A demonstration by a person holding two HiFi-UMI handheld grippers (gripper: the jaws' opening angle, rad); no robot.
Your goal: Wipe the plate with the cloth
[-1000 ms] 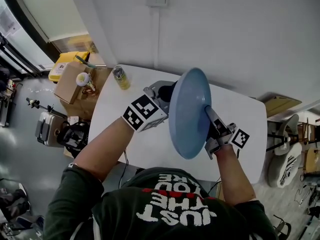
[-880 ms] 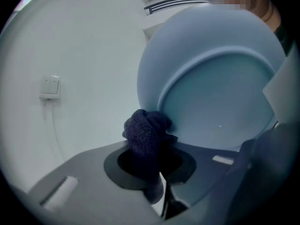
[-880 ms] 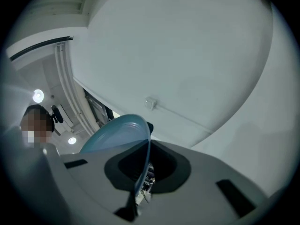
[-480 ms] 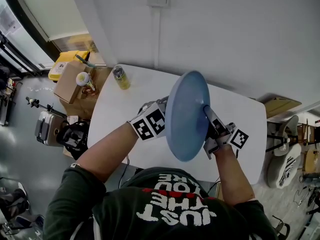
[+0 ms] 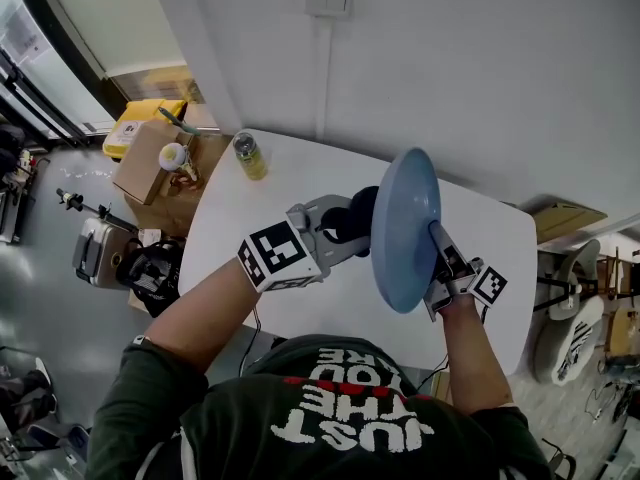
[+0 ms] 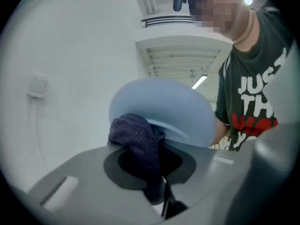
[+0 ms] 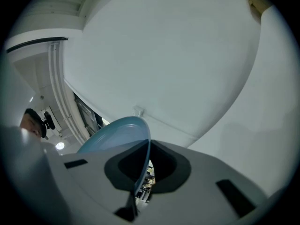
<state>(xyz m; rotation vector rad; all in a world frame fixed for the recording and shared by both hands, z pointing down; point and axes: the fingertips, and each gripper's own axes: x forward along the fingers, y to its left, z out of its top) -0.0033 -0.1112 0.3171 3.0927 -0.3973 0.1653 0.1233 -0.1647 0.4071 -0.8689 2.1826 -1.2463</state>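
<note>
Over white table — R gripper clamps plate rim; L gripper pinches cloth at plate face.

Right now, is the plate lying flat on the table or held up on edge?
On edge, off the table: the plate stands nearly vertical, its rim clamped in the right gripper.

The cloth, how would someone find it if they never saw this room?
Find the white table, then the light blue plate held on edge above it by the right tool. The cloth is the dark, knitted wad pinched in the left tool, right against the plate's face; nothing else near it is soft and dark.
</note>
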